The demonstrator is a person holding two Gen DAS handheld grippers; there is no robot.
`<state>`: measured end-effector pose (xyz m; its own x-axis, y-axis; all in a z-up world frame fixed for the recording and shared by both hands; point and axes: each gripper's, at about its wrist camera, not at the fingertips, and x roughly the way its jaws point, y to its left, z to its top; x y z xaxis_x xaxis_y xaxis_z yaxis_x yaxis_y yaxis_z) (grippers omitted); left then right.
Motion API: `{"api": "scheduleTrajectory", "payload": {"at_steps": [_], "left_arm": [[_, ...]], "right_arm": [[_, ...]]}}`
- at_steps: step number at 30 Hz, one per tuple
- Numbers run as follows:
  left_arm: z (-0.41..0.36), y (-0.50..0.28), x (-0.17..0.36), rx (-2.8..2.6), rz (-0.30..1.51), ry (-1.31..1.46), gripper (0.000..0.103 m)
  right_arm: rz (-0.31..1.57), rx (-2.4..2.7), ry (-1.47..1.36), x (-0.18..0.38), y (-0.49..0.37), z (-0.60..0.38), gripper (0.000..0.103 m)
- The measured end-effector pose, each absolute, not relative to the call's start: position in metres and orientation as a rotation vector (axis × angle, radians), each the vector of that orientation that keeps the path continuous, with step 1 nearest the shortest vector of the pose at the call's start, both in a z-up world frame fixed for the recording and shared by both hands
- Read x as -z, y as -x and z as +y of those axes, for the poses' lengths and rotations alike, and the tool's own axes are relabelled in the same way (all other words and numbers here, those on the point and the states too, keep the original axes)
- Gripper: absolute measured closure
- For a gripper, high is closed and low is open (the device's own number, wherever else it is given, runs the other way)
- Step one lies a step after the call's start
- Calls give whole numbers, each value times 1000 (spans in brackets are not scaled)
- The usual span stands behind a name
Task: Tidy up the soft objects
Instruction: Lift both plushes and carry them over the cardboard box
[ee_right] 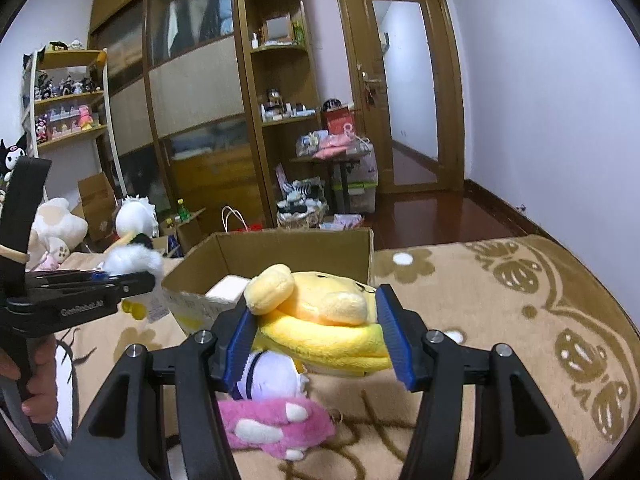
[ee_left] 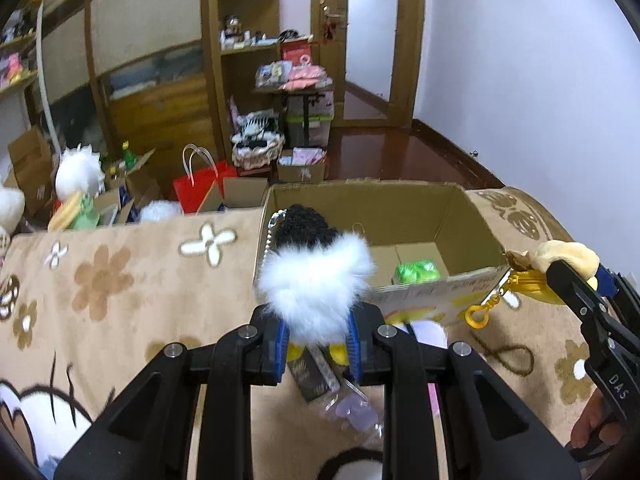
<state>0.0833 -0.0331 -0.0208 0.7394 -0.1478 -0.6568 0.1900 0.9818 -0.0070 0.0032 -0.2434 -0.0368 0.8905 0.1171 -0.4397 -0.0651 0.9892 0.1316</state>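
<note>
My left gripper (ee_left: 318, 336) is shut on a white fluffy plush (ee_left: 316, 280) with a black knitted top and a bead chain, held at the near left edge of an open cardboard box (ee_left: 472, 216). A green soft item (ee_left: 418, 272) lies inside the box. My right gripper (ee_right: 316, 336) is shut on a yellow plush (ee_right: 320, 320), held above the blanket just before the box (ee_right: 296, 248). In the left wrist view the right gripper (ee_left: 576, 284) holds it at the box's right corner, its yellow clip (ee_left: 478, 314) dangling. The left gripper (ee_right: 132, 280) shows at the left in the right wrist view.
A pink plush (ee_right: 276, 424) and a white-and-purple plush (ee_right: 272, 376) lie on the flowered beige blanket (ee_right: 500, 320) under my right gripper. A dark packet (ee_left: 312, 376) and a lilac charm (ee_left: 354, 410) lie under my left. Boxes, a red bag (ee_left: 200, 188) and shelves stand beyond.
</note>
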Motion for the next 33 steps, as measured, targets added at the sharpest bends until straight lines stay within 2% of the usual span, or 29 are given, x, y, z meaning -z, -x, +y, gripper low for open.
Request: {"api": "scheduleTrajectory", "payload": {"at_steps": [16, 33], "left_arm": [[-59, -140, 5, 212, 635, -128, 80], [-63, -179, 67, 243, 819, -142, 76]], "right_arm": [[366, -151, -63, 13, -54, -229, 42], [466, -170, -50, 61, -98, -228, 40]]}}
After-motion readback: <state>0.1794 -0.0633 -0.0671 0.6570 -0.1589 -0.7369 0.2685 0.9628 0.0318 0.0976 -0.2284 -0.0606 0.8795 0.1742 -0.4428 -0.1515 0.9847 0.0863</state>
